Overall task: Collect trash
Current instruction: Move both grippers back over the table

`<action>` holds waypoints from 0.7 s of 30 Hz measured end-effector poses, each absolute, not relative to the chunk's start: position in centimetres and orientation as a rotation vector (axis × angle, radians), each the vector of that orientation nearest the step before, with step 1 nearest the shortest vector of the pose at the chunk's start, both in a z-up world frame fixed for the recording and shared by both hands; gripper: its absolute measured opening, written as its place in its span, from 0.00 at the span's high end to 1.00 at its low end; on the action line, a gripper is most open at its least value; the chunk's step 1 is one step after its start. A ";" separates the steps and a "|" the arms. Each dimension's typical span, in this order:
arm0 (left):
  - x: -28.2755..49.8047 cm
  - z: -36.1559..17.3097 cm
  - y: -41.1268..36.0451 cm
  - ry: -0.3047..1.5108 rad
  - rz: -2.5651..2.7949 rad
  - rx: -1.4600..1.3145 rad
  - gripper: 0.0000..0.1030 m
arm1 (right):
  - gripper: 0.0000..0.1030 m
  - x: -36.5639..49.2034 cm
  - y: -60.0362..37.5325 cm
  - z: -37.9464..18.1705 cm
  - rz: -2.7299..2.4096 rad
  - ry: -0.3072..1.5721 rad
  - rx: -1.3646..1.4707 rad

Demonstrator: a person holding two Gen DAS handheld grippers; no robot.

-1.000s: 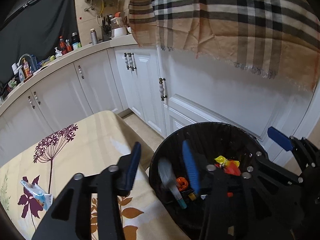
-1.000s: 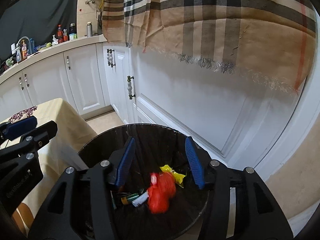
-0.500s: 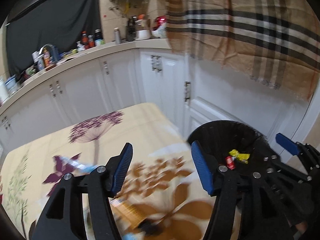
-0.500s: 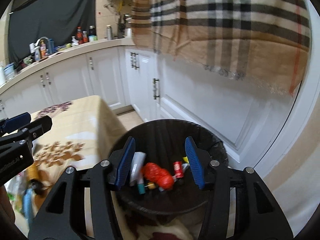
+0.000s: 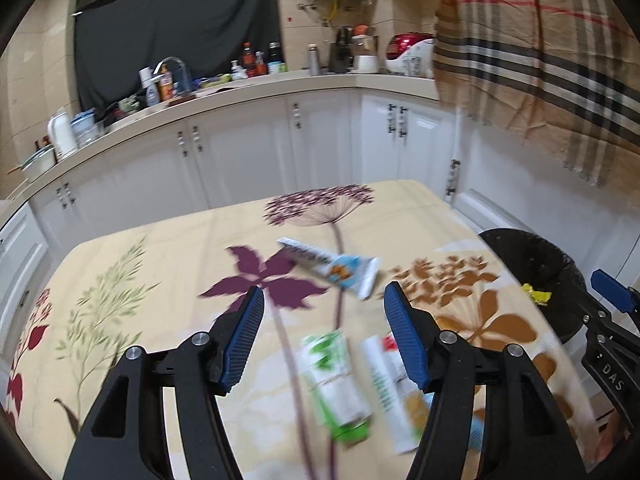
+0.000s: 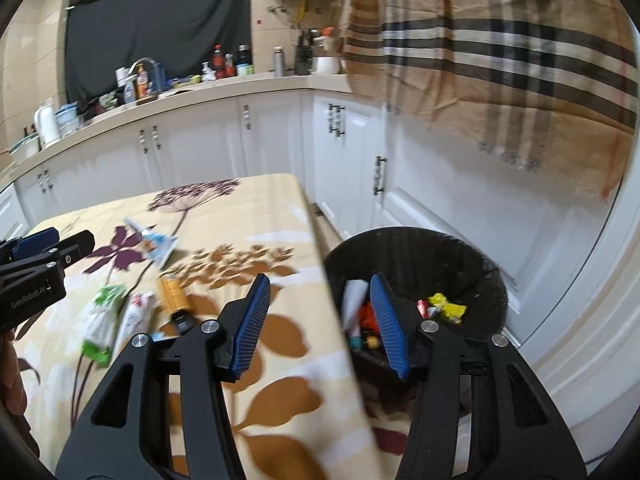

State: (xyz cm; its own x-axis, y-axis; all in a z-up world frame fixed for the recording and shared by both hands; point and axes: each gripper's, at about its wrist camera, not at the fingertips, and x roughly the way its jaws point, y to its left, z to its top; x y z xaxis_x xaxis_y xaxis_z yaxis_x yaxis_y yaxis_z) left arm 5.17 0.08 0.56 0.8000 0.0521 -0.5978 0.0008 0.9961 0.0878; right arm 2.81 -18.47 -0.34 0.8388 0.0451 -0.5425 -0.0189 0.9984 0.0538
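- The step in hand, as I judge it, is going to the table for the next piece of trash — so the left gripper (image 5: 324,340) should settle over one item only, jaws straddling its narrow width, before it comes down.
- The left gripper's blue-padded jaws stand apart with nothing between them; they have just been opening.
- The right gripper (image 6: 316,324) is part-way open and holds nothing; it hangs over the table's edge, with the black round trash bin (image 6: 460,248) just beyond.
- The likeliest first pick is the green-and-white flattened tube (image 5: 336,380), lying directly under the left jaws, touching or nearly touching a white tube with red and orange print (image 5: 394,388) — pinch across it, clear of that neighbour.
- Farther up the cream floral tablecloth (image 5: 160,264) lies a white-and-blue squeezed tube (image 5: 332,266), flat and crumpled, well apart from the other two.
- From the right wrist view an amber bottle with a dark cap (image 6: 174,298) lies on its side near the tubes; round, so it may roll if nudged.
- The bin stands on the floor beside the table and already holds red, yellow and white scraps.
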 end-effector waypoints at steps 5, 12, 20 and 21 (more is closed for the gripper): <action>3.5 -0.3 2.5 0.666 0.067 0.065 0.41 | 0.51 1.6 -16.2 -0.6 0.081 0.581 0.016; 1.6 -1.4 4.7 0.685 0.101 0.047 0.41 | 0.51 0.2 -13.5 -1.2 0.136 0.599 -0.021; 0.1 -2.4 6.3 0.702 0.124 0.035 0.41 | 0.51 -0.7 -11.4 -2.6 0.181 0.638 -0.042; 0.0 -2.5 6.4 0.705 0.126 0.033 0.41 | 0.51 -0.9 -11.2 -2.8 0.187 0.645 -0.044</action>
